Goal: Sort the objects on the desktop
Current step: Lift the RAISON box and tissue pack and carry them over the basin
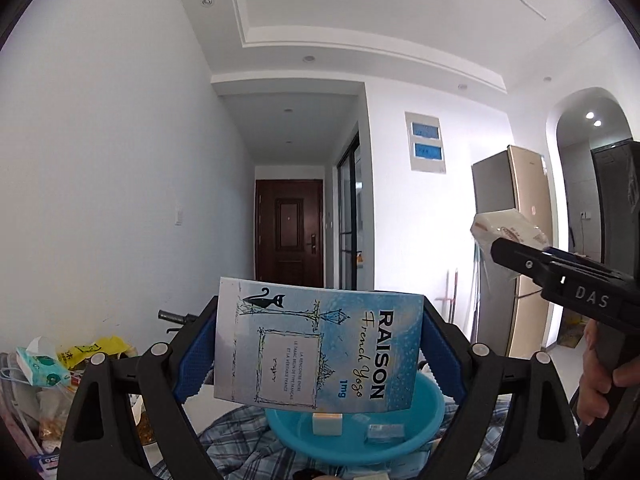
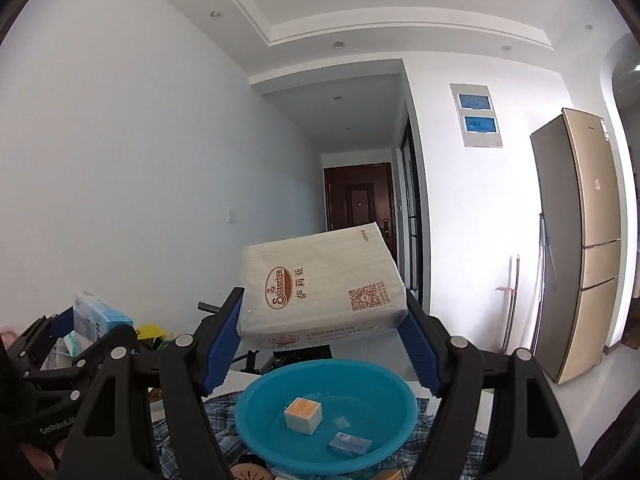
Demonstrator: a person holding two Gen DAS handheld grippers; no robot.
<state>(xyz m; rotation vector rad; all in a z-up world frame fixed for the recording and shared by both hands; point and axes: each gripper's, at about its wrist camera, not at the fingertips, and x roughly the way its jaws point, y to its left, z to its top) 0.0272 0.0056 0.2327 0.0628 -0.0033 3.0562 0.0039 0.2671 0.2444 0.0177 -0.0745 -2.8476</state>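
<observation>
From the left wrist camera, the left gripper point(image 1: 320, 354) squeezes a blue box point(image 1: 318, 344) between its two blue pads point(image 1: 198, 354). The box has a black cat drawn on it and is held up in the air, turned on its side. Under it sits a blue bowl point(image 1: 434, 408) on a checked cloth point(image 1: 236, 436). A small white cube point(image 1: 327, 424) and a little packet point(image 1: 385, 433) lie in the bowl. On the right, the right gripper point(image 1: 516, 258) holds a white pack of napkins point(image 1: 506, 226). A pile of bags point(image 1: 60, 360) sits at the far left.

From the right wrist camera, the right gripper point(image 2: 322, 346) grips the pack of napkins point(image 2: 320, 288) tight between its blue pads point(image 2: 418, 354), tilted and up above the bowl point(image 2: 256, 424). In the bowl are the cube point(image 2: 303, 414) with an orange top and the little packet point(image 2: 349, 443), apart from each other. The left gripper point(image 2: 86, 330) is at the left, holding the blue box point(image 2: 98, 318). A tall fridge point(image 2: 580, 248) stands by the right wall.
</observation>
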